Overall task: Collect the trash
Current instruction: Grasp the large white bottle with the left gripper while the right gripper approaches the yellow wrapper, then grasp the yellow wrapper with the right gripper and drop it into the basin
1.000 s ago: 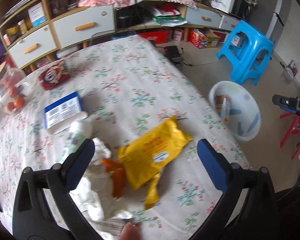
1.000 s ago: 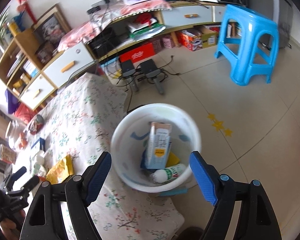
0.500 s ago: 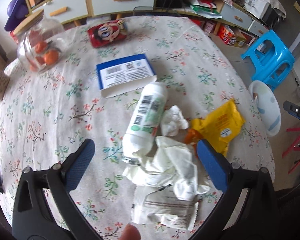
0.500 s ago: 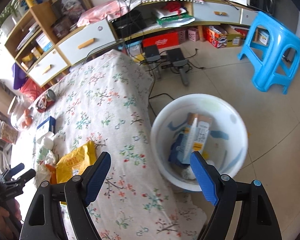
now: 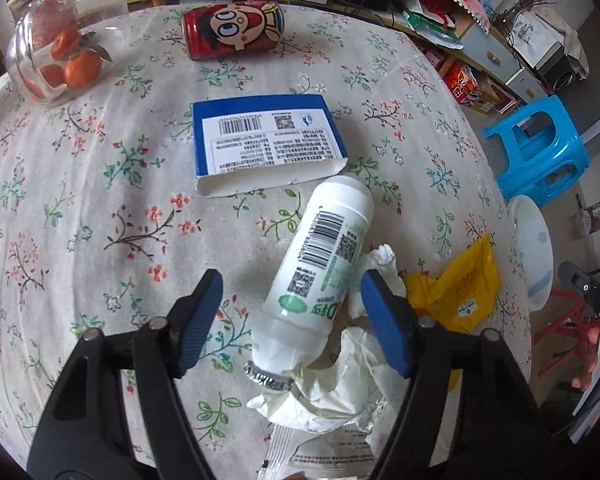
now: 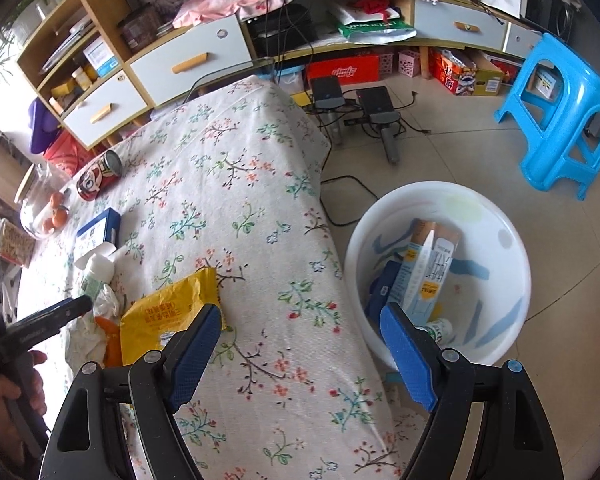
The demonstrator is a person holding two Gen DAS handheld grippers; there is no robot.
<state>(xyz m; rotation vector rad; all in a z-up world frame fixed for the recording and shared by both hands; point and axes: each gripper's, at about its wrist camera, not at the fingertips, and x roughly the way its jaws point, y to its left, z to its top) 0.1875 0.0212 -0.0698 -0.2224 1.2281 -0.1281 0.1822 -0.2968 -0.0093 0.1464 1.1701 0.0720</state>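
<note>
Since 0.5 s ago left gripper [image 5: 290,312] has dropped closer to the trash pile; white bottle [image 5: 320,276] now sits between its jaws vs. ahead of them before. Right gripper [image 6: 300,344] view has slid a bit left, basin [image 6: 496,216] moved toward frame right.

Left: jaws spread wide, nothing clamped. Bottle lies on its side on tablecloth [image 5: 80,208], barcode up, base pointing away, neck end near cam. Right blue pad [image 5: 382,328] is just beside bottle's shoulder; can't tell if touching. Left pad [image 5: 198,320] well apart from it.

Crumpled white tissue [image 5: 340,392] under/around bottle neck, more tissue by right pad. Yellow pouch [image 5: 458,292] just right of the pile, near table edge. White printed wrapper [image 5: 324,456] at bottom of frame, partly cut off.

Blue/white box [image 5: 266,142] lies flat beyond bottle, nearly touching its base. Red cartoon can [image 5: 232,30] on its side at far edge. Glass jar [image 5: 56,52] w/ oranges far left.

Right: jaws wide apart, empty, hovering over table edge between pouch [image 6: 168,312] and basin. Basin on floor beside table, holds a carton [image 6: 428,268], a dark blue item and a small white bottle [image 6: 438,330]. Blue stool [image 6: 560,116] beyond it.
</note>
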